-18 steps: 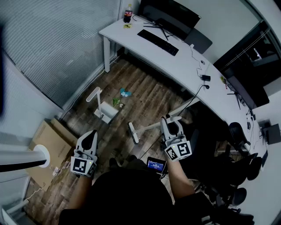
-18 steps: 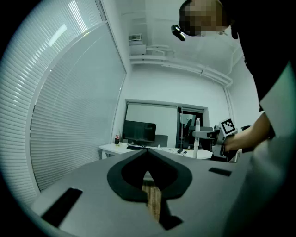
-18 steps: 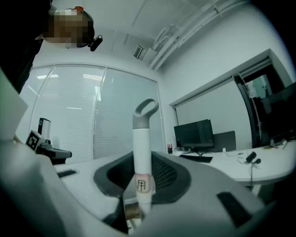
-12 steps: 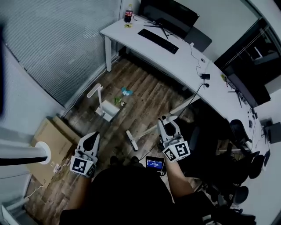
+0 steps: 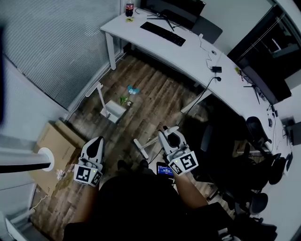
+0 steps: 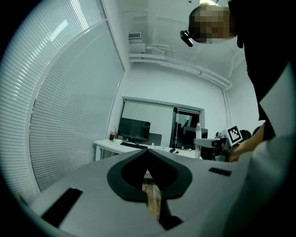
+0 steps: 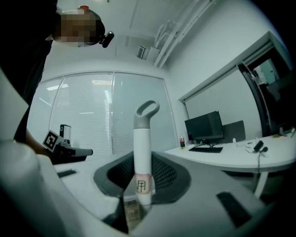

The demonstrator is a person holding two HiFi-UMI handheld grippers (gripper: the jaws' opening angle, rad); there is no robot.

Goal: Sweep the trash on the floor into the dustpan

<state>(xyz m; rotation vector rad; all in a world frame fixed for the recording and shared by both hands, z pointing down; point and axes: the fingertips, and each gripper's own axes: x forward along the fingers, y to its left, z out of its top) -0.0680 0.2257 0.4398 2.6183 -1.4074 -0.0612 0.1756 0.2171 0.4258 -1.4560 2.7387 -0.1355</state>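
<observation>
Presently, left tongs [image 5: 97, 140] closed and empty, right tongs [image 5: 163, 134] tight on broom handle [image 7: 142, 152].

Office, long white counter [image 5: 197, 59] carrying a dark monitor [image 5: 176, 8] and keyboard [image 5: 162, 34], black swivel chairs [image 5: 257, 134] alongside, slatted window blinds [image 5: 56, 42], wood-plank floor [image 5: 157, 101], cables trailing off the counter.

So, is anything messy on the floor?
Yes: blue and green trash lies loose on the wood floor, right beside the dustpan, where it doesn't belong.
</observation>
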